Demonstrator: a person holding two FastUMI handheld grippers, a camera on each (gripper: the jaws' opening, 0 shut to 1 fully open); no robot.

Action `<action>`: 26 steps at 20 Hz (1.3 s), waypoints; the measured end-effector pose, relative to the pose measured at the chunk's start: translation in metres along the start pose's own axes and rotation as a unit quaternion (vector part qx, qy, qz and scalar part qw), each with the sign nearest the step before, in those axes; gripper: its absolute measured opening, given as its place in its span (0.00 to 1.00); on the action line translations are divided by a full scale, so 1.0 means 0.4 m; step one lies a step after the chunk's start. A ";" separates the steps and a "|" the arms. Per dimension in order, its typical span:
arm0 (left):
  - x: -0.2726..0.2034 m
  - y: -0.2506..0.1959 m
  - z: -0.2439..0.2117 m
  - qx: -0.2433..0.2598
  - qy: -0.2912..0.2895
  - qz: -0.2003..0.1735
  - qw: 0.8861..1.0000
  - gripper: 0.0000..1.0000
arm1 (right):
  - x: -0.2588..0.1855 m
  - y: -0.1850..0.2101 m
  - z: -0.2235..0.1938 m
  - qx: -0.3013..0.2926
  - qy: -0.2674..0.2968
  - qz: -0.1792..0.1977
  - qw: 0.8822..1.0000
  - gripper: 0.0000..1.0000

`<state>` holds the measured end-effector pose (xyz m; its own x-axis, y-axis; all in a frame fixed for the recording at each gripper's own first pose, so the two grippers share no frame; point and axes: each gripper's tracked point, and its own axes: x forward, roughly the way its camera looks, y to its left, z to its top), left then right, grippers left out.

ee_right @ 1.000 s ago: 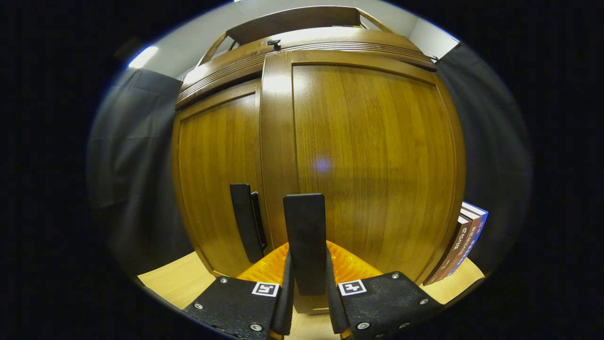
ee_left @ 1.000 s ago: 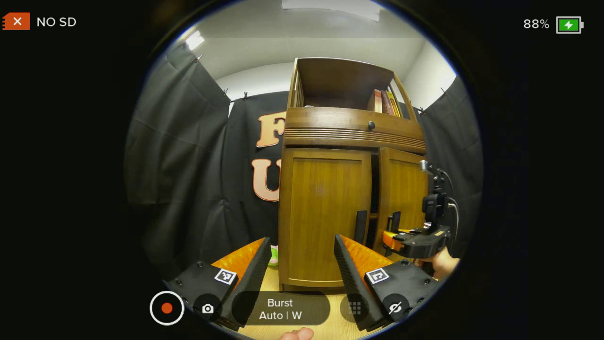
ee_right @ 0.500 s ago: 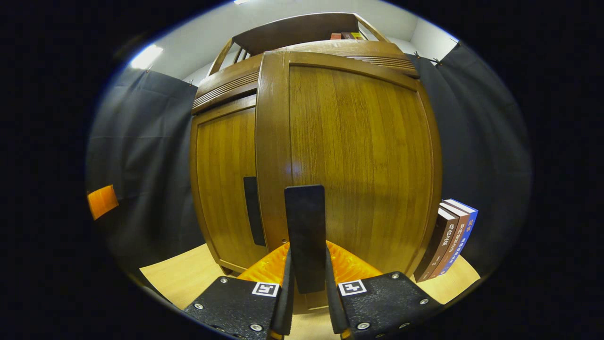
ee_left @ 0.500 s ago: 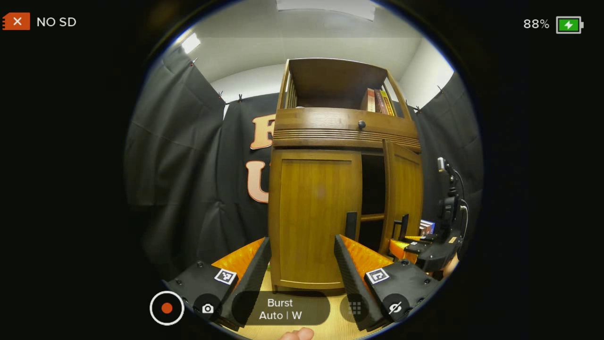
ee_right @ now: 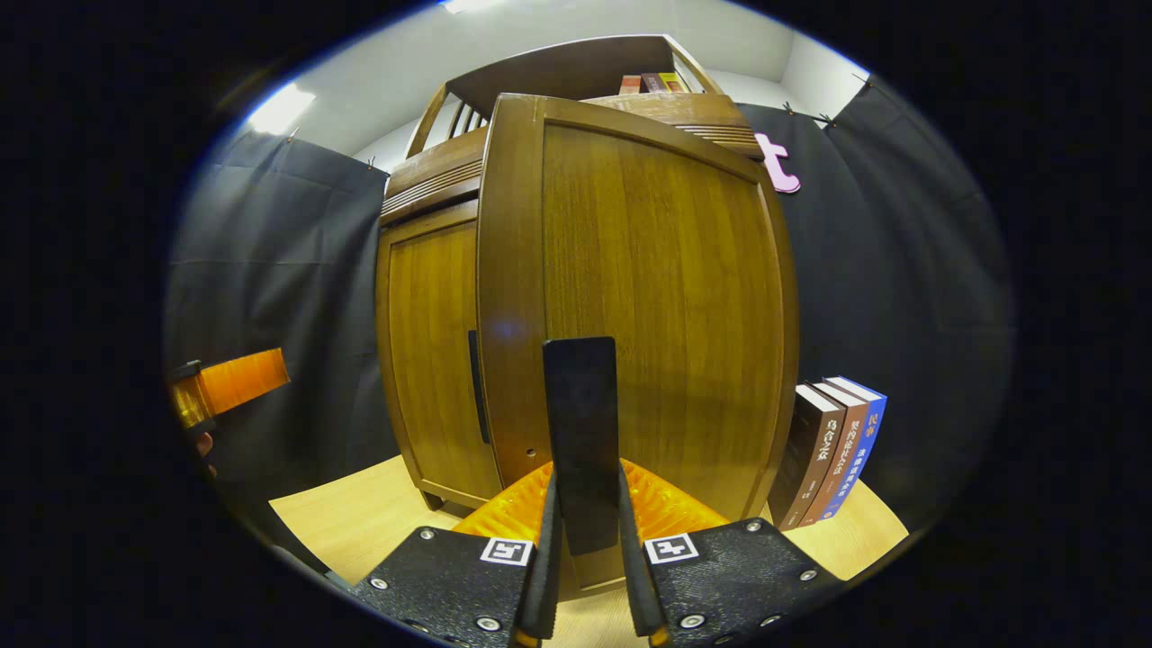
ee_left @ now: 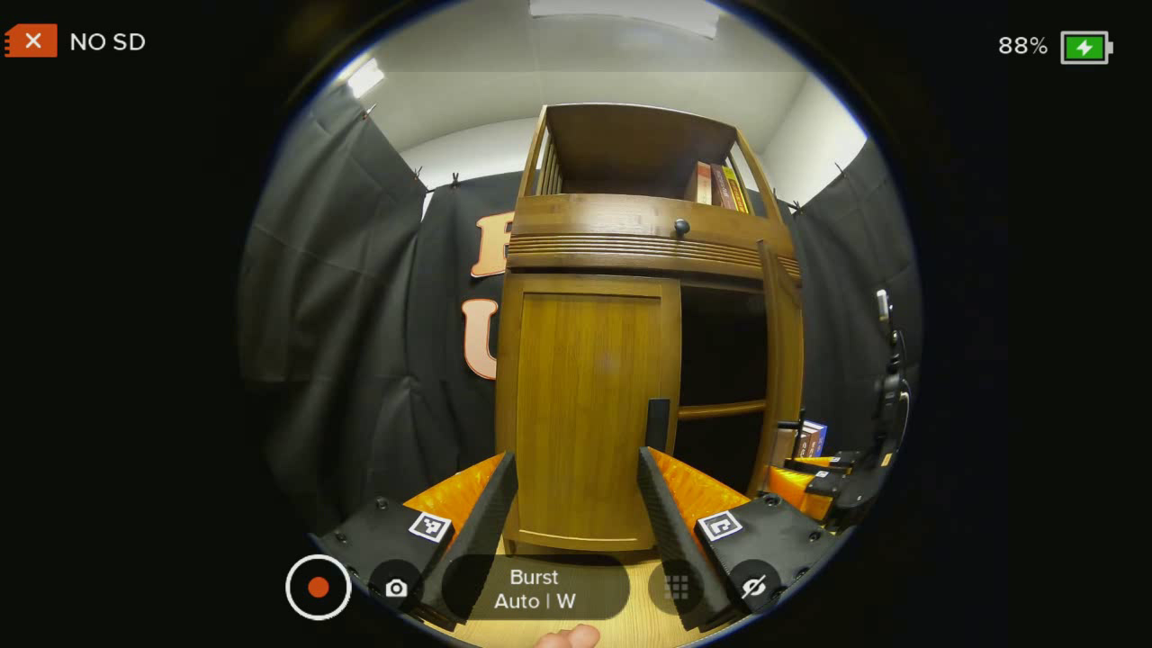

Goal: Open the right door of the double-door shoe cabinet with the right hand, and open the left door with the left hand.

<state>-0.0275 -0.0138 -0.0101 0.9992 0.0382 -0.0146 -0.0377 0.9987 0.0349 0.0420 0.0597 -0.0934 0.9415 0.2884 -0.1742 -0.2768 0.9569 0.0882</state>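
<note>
The brown wooden shoe cabinet [ee_left: 630, 252] stands on a light wooden surface. Its left door [ee_left: 585, 405] is closed, with a dark upright handle [ee_left: 658, 425] at its inner edge. The right door [ee_right: 648, 297] is swung out and shows nearly edge-on in the left gripper view. My right gripper [ee_right: 585, 490] is shut on that door's dark handle [ee_right: 583, 423]. My left gripper [ee_left: 576, 513] is open, a little in front of the left door and touching nothing. The right gripper [ee_left: 810, 468] also appears low beside the open door.
Inside the opened half a wooden shelf [ee_left: 720, 409] crosses a dark interior. A drawer with a round knob [ee_left: 681, 227] sits above the doors, books [ee_left: 715, 184] on the top shelf. More books [ee_right: 832, 450] stand right of the cabinet. Black curtains surround the booth.
The right door has swung from barely ajar to wide open, pulled by my right gripper, which moved out to the right. My left gripper stayed open and shifted slightly right toward the left door.
</note>
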 end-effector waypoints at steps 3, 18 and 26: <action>0.007 -0.014 -0.012 0.003 0.003 -0.004 1.000 0.80 | -0.035 -0.026 -0.002 0.001 0.001 -0.010 1.000 0.31; 0.039 -0.086 -0.017 0.006 -0.001 -0.028 1.000 0.80 | -0.130 -0.103 -0.058 0.032 0.000 -0.031 0.999 0.30; 0.046 -0.136 -0.014 0.015 -0.004 -0.049 0.999 0.80 | -0.204 -0.213 -0.055 0.045 -0.004 -0.076 0.996 0.26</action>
<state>-0.0070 -0.0671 -0.0178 0.9981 -0.0598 -0.0116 0.0604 0.9961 0.0642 -0.0153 -0.0445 -0.1082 0.9727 0.1398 -0.1853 -0.1127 0.9823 0.1494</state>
